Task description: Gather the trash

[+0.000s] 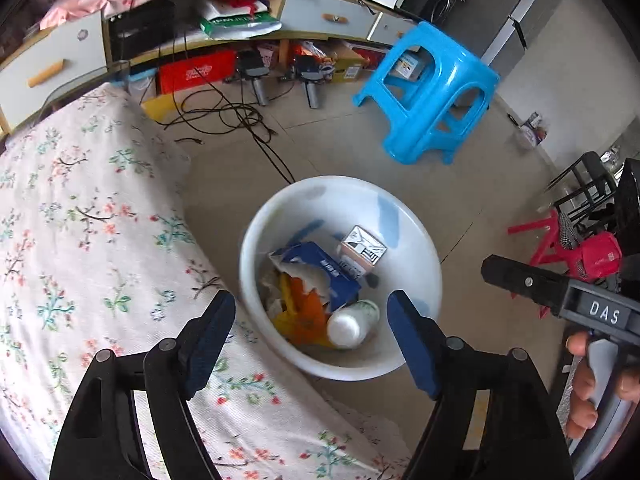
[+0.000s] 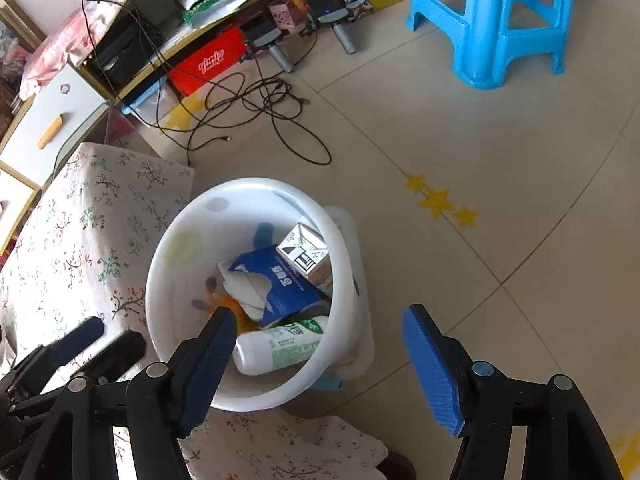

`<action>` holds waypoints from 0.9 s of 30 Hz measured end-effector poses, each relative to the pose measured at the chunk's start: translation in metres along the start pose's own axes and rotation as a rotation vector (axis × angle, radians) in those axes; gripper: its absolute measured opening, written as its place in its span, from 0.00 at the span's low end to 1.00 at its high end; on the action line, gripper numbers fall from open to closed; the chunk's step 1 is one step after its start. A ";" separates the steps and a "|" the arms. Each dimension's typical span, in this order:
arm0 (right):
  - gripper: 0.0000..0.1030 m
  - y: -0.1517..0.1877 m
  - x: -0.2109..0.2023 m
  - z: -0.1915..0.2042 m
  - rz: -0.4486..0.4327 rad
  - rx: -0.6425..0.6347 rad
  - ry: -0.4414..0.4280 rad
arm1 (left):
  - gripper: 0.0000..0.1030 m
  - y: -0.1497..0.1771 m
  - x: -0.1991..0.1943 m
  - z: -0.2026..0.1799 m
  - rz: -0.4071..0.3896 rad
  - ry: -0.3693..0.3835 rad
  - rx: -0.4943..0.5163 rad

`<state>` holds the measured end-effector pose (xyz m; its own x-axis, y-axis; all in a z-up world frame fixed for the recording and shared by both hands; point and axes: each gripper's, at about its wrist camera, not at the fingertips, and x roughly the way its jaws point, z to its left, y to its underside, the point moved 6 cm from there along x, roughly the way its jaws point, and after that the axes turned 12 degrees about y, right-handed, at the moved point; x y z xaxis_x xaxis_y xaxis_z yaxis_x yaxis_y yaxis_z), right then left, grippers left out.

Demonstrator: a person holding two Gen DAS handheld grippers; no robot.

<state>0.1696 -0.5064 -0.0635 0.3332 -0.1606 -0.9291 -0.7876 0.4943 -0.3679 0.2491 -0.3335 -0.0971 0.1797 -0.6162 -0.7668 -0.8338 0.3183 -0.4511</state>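
A white plastic bin [image 1: 280, 216] [image 2: 176, 280] stands on the floor beside the flowered table. It holds a torn blue tissue pack [image 1: 324, 268] [image 2: 280, 280], a small carton [image 1: 362, 250] [image 2: 306, 254], a white bottle [image 1: 352, 322] [image 2: 280, 346] and orange wrappers [image 1: 304, 308]. My left gripper [image 1: 312, 340] is open and empty above the bin's near rim. My right gripper [image 2: 320, 364] is open and empty above the bin. The right gripper's body [image 1: 560, 296] shows in the left wrist view; the left gripper's fingers [image 2: 80, 340] show in the right wrist view.
A table with a flowered cloth [image 1: 80, 220] [image 2: 80, 220] lies left of the bin. A blue stool [image 1: 432, 92] [image 2: 500, 20] stands on the tiled floor beyond. Black cables [image 1: 240, 120] [image 2: 260, 100] trail before a cluttered low shelf [image 1: 224, 32]. A red stool [image 1: 560, 240] is at the right.
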 end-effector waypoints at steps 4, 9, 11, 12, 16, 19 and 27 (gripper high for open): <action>0.73 0.000 0.000 0.006 0.000 -0.013 0.000 | 0.81 0.008 -0.013 0.013 -0.007 -0.055 0.011; 0.76 0.002 -0.002 0.020 -0.004 -0.039 0.001 | 0.87 0.018 -0.040 0.039 -0.036 -0.109 -0.004; 0.77 0.003 -0.003 0.028 -0.003 -0.049 0.002 | 0.88 0.024 -0.054 0.053 -0.045 -0.129 -0.010; 0.77 0.004 -0.003 0.034 -0.003 -0.056 0.000 | 0.89 0.027 -0.059 0.059 -0.047 -0.139 -0.014; 0.79 0.006 -0.007 0.061 -0.008 -0.084 -0.011 | 0.92 0.040 -0.088 0.092 -0.062 -0.194 -0.040; 0.81 0.009 -0.010 0.087 -0.018 -0.122 -0.021 | 0.92 0.049 -0.112 0.118 -0.079 -0.239 -0.066; 0.87 0.025 -0.017 0.173 -0.057 -0.264 -0.025 | 1.00 0.074 -0.171 0.187 -0.122 -0.337 -0.155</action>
<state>0.2332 -0.3435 -0.0501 0.3914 -0.1591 -0.9063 -0.8738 0.2447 -0.4203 0.2541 -0.0698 -0.0851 0.4227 -0.3632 -0.8303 -0.8599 0.1285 -0.4940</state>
